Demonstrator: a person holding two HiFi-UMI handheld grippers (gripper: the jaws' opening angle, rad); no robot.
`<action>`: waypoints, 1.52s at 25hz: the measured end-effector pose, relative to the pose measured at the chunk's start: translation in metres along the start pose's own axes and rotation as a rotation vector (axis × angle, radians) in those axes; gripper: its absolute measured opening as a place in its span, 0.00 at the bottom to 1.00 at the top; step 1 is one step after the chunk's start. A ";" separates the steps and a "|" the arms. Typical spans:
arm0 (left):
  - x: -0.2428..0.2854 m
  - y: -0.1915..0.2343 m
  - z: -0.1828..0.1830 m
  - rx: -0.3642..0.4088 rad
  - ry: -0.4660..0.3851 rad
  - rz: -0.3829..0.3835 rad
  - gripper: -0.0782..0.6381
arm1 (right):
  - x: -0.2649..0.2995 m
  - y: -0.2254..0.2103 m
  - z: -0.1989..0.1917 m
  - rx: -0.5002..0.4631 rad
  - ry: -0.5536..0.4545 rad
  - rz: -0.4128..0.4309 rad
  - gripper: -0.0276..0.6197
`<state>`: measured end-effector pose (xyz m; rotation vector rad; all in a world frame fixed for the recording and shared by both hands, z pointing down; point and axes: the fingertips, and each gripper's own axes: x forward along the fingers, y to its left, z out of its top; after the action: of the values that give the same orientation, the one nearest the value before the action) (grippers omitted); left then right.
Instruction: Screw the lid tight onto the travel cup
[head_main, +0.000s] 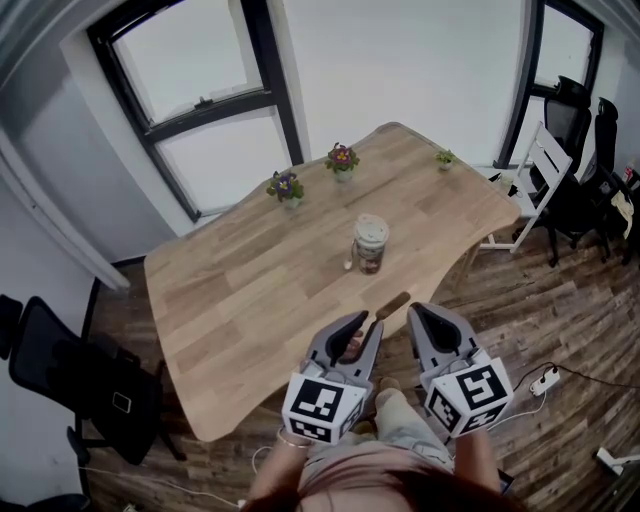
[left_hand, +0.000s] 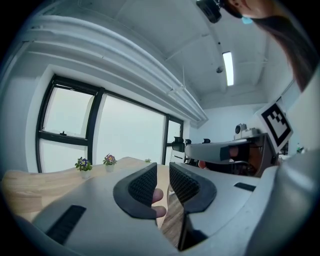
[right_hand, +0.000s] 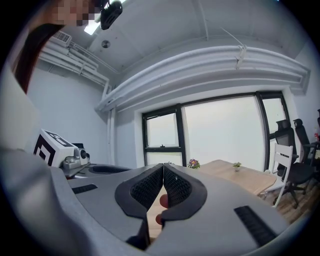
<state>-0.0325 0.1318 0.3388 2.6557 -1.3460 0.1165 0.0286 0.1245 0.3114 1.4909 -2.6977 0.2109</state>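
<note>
In the lower middle of the frame, the left tool (head_main: 357, 337) pointed up-frame at the near edge of the counter (head_main: 230, 290), its jaws slightly apart with nothing between them. Just to its right, the right tool (head_main: 421, 318) lay alongside, jaws together. The travel cup (head_main: 370, 243), with the lid (head_main: 371, 226) on top, stood upright mid-counter, above both tools and well apart from them.

Mid-frame in the head view, the cup (head_main: 369, 257) is showing too small to tell how its lid (head_main: 371, 227) is sitting. The bottom edge is cutting off the person (head_main: 360, 468), the left edge a black chair (head_main: 45, 345). Jaws are hiding most of the fingers (left_hand: 157, 196) behind them.
</note>
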 end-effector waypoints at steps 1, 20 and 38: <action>0.003 0.001 0.000 -0.001 0.001 0.001 0.21 | 0.003 -0.002 0.000 0.004 -0.001 0.002 0.04; 0.104 0.051 -0.037 -0.024 0.072 0.038 0.31 | 0.089 -0.067 -0.007 0.000 0.054 0.075 0.05; 0.179 0.101 -0.118 -0.062 0.165 0.153 0.45 | 0.168 -0.094 -0.050 -0.077 0.160 0.232 0.32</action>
<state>-0.0082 -0.0478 0.4913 2.4314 -1.4700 0.3008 0.0178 -0.0590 0.3887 1.0891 -2.7096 0.2220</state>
